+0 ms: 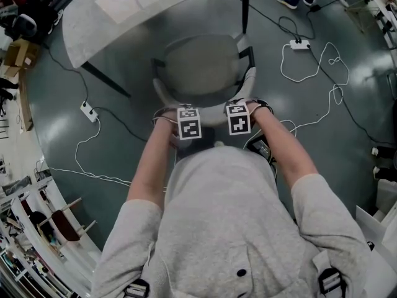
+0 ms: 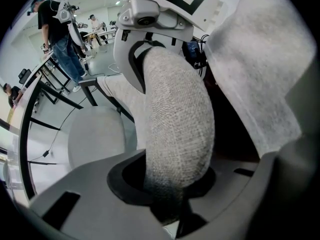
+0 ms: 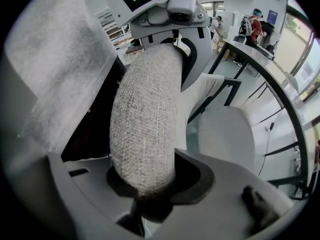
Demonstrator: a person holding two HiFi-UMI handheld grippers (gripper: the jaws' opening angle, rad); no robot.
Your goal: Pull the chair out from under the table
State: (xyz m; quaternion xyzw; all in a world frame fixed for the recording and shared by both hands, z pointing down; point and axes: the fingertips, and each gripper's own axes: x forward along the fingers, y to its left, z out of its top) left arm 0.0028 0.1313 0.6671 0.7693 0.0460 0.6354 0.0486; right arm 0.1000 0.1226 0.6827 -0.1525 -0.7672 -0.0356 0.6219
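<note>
The chair has a round grey seat [image 1: 201, 64] and a curved, grey fabric-covered backrest [image 1: 162, 97], and stands with its front under the pale table top [image 1: 124, 8]. Both grippers point down onto the top of the backrest, close together. My left gripper [image 1: 188, 121] is shut on the backrest [image 2: 175, 129], which fills the gap between its jaws. My right gripper [image 1: 239, 117] is shut on the backrest [image 3: 145, 129] in the same way. Each gripper view shows the other gripper clamped further along the rail, with the seat [image 2: 95, 136] [image 3: 225, 131] below.
Black table legs [image 1: 105, 79] [image 1: 245, 5] stand at either side of the chair. White cables and power strips [image 1: 90, 112] [image 1: 299, 44] lie on the dark floor to the left and right. Shelving [image 1: 43, 228] is at the lower left. People stand far off [image 2: 57, 29].
</note>
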